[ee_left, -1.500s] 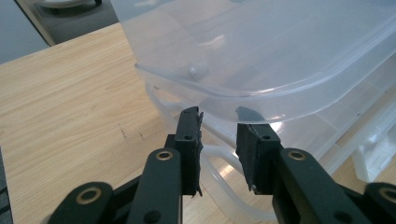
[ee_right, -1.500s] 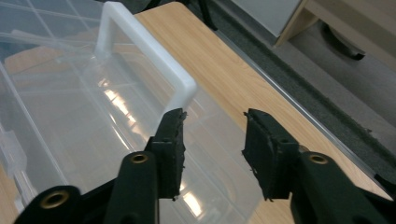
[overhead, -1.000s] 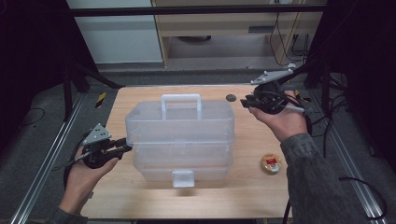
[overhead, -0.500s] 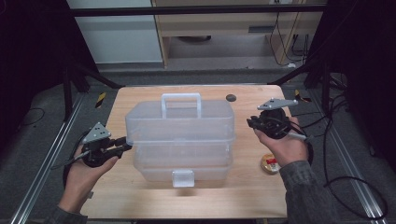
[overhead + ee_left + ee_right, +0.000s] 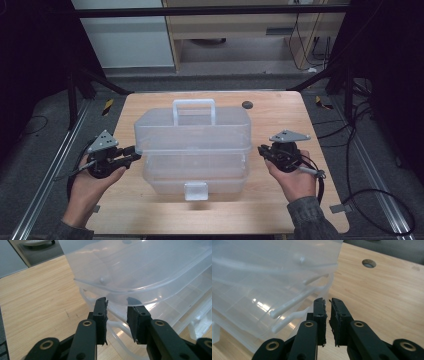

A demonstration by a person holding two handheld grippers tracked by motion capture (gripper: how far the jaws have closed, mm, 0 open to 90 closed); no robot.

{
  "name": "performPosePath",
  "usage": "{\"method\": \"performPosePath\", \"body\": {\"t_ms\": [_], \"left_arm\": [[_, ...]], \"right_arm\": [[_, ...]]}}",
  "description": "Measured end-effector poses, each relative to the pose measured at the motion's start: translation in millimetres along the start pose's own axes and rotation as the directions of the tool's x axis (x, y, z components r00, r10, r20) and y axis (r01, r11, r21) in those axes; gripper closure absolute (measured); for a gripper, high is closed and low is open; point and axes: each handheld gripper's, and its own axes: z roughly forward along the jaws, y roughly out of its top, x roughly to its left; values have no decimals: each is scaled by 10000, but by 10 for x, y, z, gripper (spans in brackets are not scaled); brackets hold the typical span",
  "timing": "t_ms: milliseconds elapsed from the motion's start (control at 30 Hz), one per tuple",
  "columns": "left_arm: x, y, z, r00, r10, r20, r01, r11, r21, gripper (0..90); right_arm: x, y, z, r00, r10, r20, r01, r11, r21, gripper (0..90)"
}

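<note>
We see the left gripper (image 5: 134, 152) at the clear storage box (image 5: 192, 145), jaws apart, nothing pinched. The right gripper (image 5: 261, 150), beside the box's other end, has just clenched shut, w/ nothing between.

So the tiered storage box (image 5: 192, 145) sits in the middle of the counter (image 5: 280, 210), handle (image 5: 194, 109) toward the far edge. Left gripper (image 5: 131, 153) is right at the box's left end, right gripper (image 5: 262, 150) just beside its right end. A cable hole (image 5: 247, 104) lies behind the box, far right.
</note>
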Motion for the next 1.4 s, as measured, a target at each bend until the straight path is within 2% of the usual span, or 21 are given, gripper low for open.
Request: {"method": "performPosePath", "body": {"t_ms": [267,533,1000,1400], "left_arm": [[1,17,-4,10000,14,-11,-14,10000,38,689],[7,33,-2,10000,16,-16,-16,10000,49,689],[11,44,4,10000,36,1,-36,10000,91,689],[24,53,5,10000,-93,-11,93,10000,-30,689]], "right_arm": [[161,-203,78,9987,455,-223,-455,9990,-16,863],[260,-271,127,9969,663,-428,-663,9978,9,861],[302,-298,211,9928,1072,-544,-1072,9942,21,820],[331,-340,305,9912,1293,-284,-1287,9914,226,770]]}}
